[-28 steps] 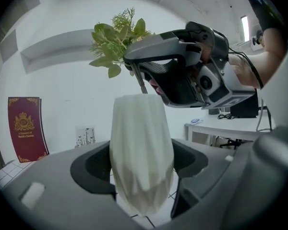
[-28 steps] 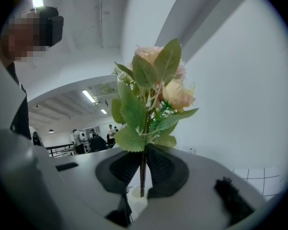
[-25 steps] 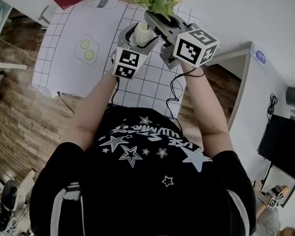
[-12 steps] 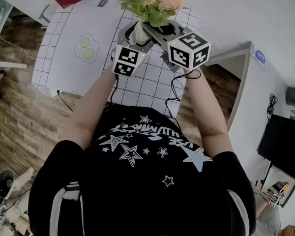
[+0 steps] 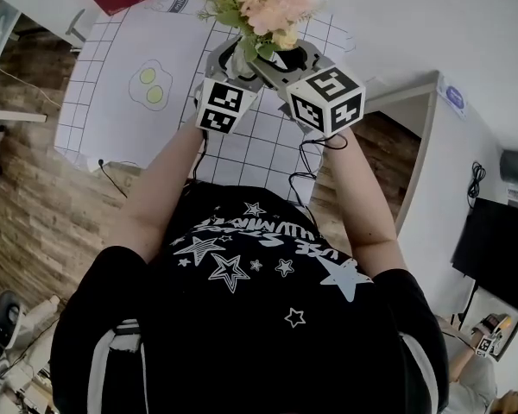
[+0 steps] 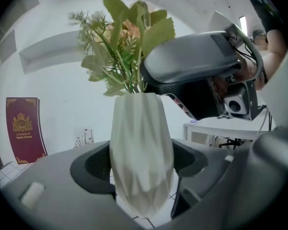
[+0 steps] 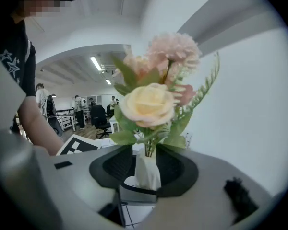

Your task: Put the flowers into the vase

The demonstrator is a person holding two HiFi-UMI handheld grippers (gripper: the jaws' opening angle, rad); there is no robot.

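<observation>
The left gripper [image 6: 141,169] is clamped on the white faceted vase [image 6: 141,138], a dark pad pressed to each side of its lower body, and holds it upright over the gridded mat [image 5: 268,149] near the table's far edge; whether the base rests on the mat cannot be told. The flowers [image 7: 156,99] stand in the vase with their stems down in its mouth: a pale yellow rose in front, pink blooms behind it, green leaves all round. In the head view the bunch covers the vase's top and part of both grippers. The right gripper [image 7: 145,174] sits just beside the left one, on the person's right, pointed at the same vase. Its jaws have just been opening and now stand apart, with the vase's neck and the stems between them and a gap on either side, so the pads press on nothing. A red book [image 6: 24,128] stands well off to the left, past the mat
</observation>
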